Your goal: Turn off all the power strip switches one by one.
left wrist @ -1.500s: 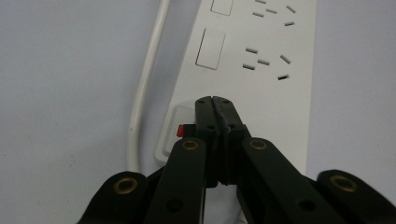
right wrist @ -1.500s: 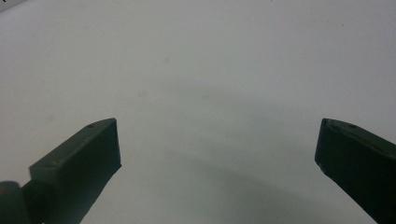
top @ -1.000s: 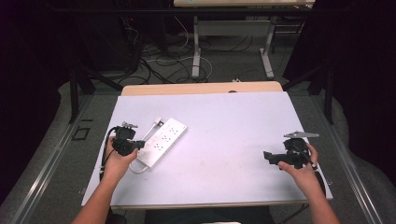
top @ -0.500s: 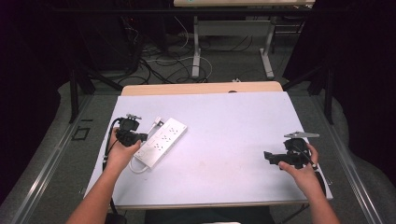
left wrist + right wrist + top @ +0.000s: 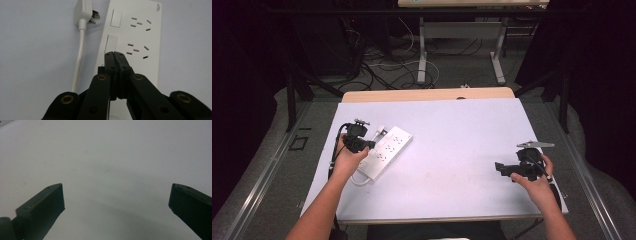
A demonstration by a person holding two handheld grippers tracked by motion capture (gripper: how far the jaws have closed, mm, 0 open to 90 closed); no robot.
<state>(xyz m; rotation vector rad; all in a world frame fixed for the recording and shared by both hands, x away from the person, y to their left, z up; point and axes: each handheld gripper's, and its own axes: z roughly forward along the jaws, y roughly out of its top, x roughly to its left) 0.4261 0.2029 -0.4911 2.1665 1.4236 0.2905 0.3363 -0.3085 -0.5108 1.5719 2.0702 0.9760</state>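
White tabletop (image 5: pixel 452 150) carried your power strip (image 5: pixel 388 151) at its left, its plug (image 5: pixel 84 12) lying loose beside it. Your left gripper (image 5: pixel 115 55), jaws pressed together on nothing, hovered over a switch; your right gripper (image 5: pixel 116 200) gaped wide over bare table. Nothing looked plugged or switched yet. The strip's near end was hidden behind the jaws.

Your table (image 5: pixel 452 130) was evenly lit from above; the surrounding room stayed dark. High view was soft and grainy. Your left gripper (image 5: pixel 115 53) view was sharp on the power strip (image 5: pixel 140 32), with faint shadows. Right gripper (image 5: pixel 116 200) view was dim, jaws blurred, broad soft shadow beneath.
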